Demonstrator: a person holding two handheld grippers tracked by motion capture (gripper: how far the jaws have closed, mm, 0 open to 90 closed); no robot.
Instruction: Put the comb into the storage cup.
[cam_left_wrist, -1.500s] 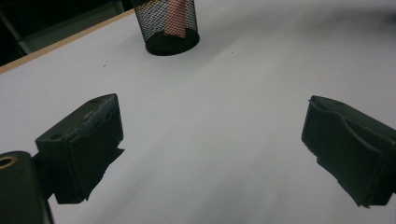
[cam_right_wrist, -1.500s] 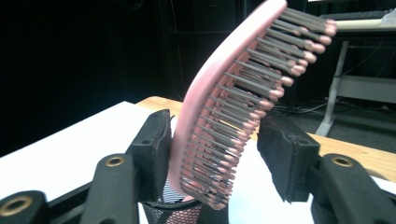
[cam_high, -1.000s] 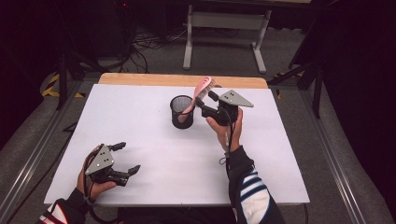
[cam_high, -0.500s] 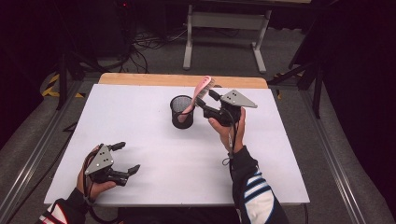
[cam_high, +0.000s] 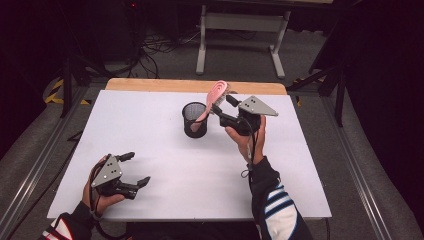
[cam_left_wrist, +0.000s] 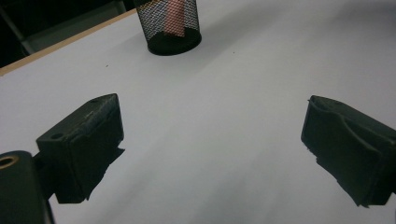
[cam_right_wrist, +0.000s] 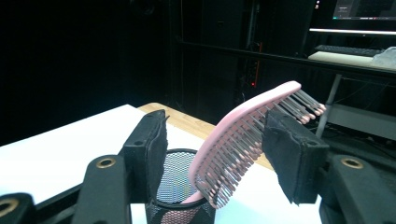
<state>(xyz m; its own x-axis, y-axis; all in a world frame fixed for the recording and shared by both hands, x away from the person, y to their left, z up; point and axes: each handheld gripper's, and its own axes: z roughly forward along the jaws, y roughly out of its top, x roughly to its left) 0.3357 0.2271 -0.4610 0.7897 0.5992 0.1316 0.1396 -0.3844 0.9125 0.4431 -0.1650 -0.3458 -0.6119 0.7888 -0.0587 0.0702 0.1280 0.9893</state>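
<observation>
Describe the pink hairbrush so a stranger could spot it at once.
Start at the white table. Near its far edge stands a black mesh cup. The hairbrush leans out of it, handle down, pink and curved with grey bristles, the one colourful thing there.

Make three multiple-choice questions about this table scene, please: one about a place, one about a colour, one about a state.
1. Where is the handle end of the pink plastic hairbrush?
A) inside the black wire-mesh cup
B) lying flat beside the cup
C) on the floor

2. What colour is the hairbrush?
A) blue
B) pink
C) green

3. In what state is the left gripper?
A) shut on the cup
B) shut on the hairbrush
C) open, with nothing between its jaws

Answers:
1 A, the hairbrush leans out of the cup's mouth.
2 B, its back and handle are pink.
3 C, its jaws stand wide apart over the bare white table.
</observation>
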